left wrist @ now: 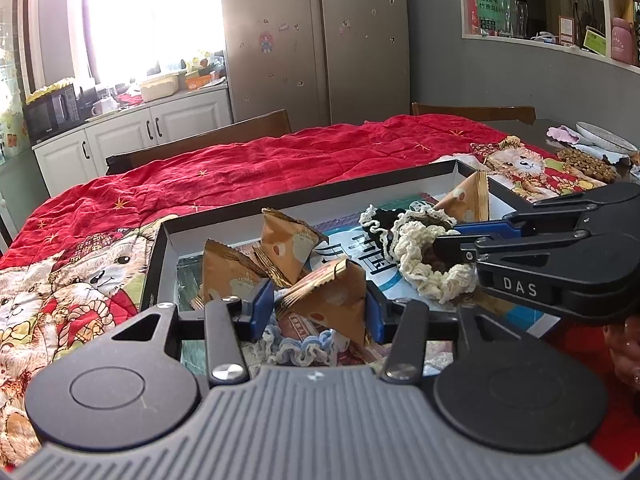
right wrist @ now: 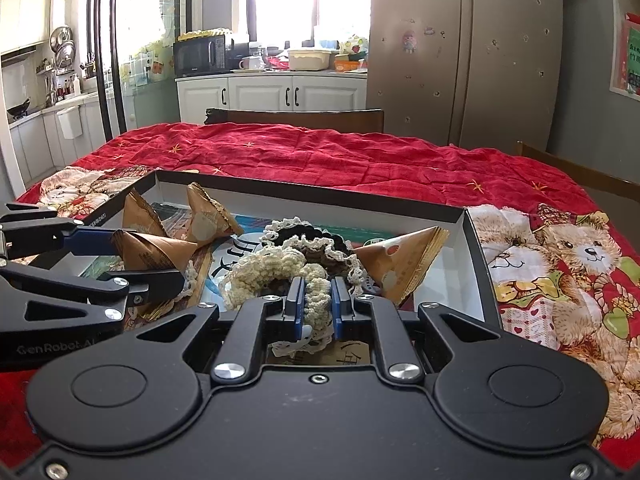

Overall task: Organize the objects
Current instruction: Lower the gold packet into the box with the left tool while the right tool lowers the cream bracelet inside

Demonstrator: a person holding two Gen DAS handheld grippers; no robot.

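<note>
A shallow black-rimmed box (left wrist: 304, 196) (right wrist: 320, 196) lies on the red quilt and holds brown triangular snack packets and crocheted scrunchies. My left gripper (left wrist: 320, 312) (right wrist: 152, 260) is shut on one brown packet (left wrist: 328, 296) (right wrist: 156, 256), low over the box's near left part. My right gripper (right wrist: 316, 308) (left wrist: 448, 240) is shut on a cream scrunchie (right wrist: 316, 300) (left wrist: 424, 264) near the box's middle. Behind that one a dark scrunchie (right wrist: 320, 236) (left wrist: 380, 220) rests. A blue-and-white scrunchie (left wrist: 304, 344) lies under the left gripper.
Loose packets sit in the box at the left (left wrist: 288, 248) (right wrist: 206, 212) and the right (left wrist: 468, 196) (right wrist: 404, 264). The bear-print red quilt (right wrist: 360, 160) covers the table, with wooden chairs (right wrist: 296, 118) behind. A plate (left wrist: 604, 136) stands far right; a hand (left wrist: 624, 356) holds the right gripper.
</note>
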